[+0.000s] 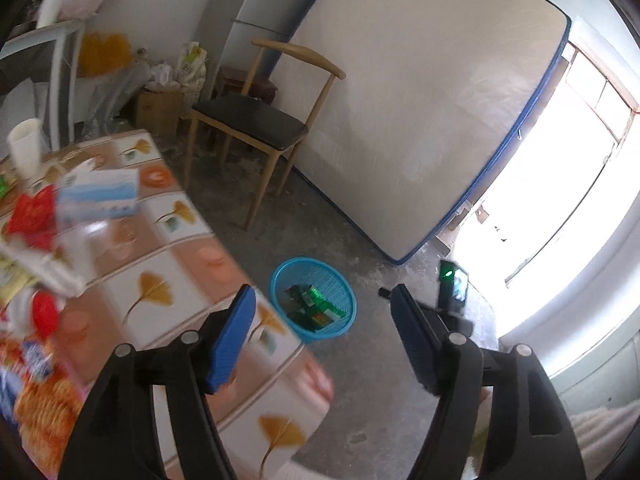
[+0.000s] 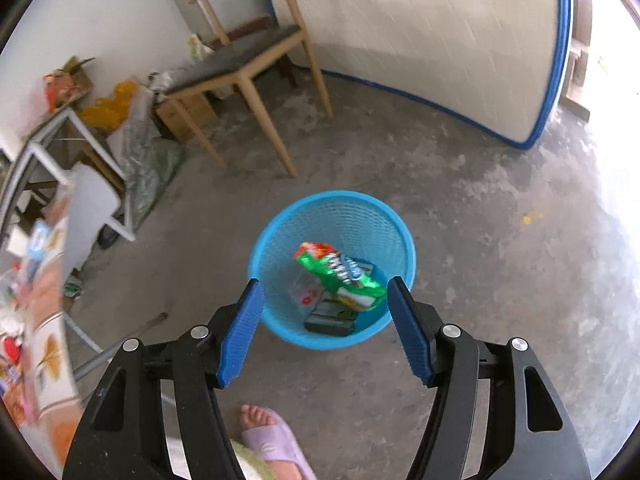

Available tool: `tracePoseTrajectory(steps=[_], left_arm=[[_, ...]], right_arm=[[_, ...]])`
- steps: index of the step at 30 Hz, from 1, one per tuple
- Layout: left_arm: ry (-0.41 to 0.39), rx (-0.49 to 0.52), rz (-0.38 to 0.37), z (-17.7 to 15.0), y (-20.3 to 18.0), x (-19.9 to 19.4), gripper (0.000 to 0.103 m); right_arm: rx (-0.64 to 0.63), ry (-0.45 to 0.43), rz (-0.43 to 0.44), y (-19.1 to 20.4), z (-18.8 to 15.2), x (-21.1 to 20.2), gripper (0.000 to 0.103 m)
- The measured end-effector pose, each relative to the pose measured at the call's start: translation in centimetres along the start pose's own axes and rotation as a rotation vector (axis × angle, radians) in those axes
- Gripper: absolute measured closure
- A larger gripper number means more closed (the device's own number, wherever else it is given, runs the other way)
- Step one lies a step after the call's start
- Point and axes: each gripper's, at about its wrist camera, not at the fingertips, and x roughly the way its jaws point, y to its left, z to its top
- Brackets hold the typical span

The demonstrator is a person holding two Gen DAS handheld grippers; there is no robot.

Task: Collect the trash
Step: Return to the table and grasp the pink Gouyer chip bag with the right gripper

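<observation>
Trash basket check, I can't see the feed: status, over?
Left gripper open, empty. Right gripper open, empty above blue basket. Green wrapper in the basket. More packets on table. Nothing blocking.

Bare grey concrete floor (image 2: 460, 216), stained. White wall (image 2: 100, 12). Wooden chair (image 1: 256, 120), dark seat, beside mattress (image 1: 420, 100) leaning upright, blue-edged. Bright window (image 1: 560, 184) at right, overexposed. Desk (image 1: 192, 248) under ginkgo-leaf cloth. Cardboard box (image 1: 158, 110), bags in corner.

wooden chair (image 1: 256, 120), leaning mattress (image 1: 420, 100), purple slipper (image 2: 276, 440)
</observation>
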Motion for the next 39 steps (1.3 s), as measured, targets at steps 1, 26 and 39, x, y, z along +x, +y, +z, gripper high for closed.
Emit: tracePoseTrajectory(steps=[1, 26, 39], left_arm=[[-0.004, 0.002, 0.007, -1.0, 0.4, -0.9, 0.034], [-0.177, -0.214, 0.262, -16.1, 11.2, -19.2, 0.025], [-0.326, -0.507, 0.453, -20.0, 20.3, -25.7, 0.025]], right_arm=[[-0.006, -0.013, 0.012, 0.5, -0.3, -0.9, 0.038], [-0.767, -0.174, 0.635, 31.8, -15.1, -14.1, 0.008], [-1.065, -0.257, 0.586, 43.4, -23.4, -14.9, 0.019]])
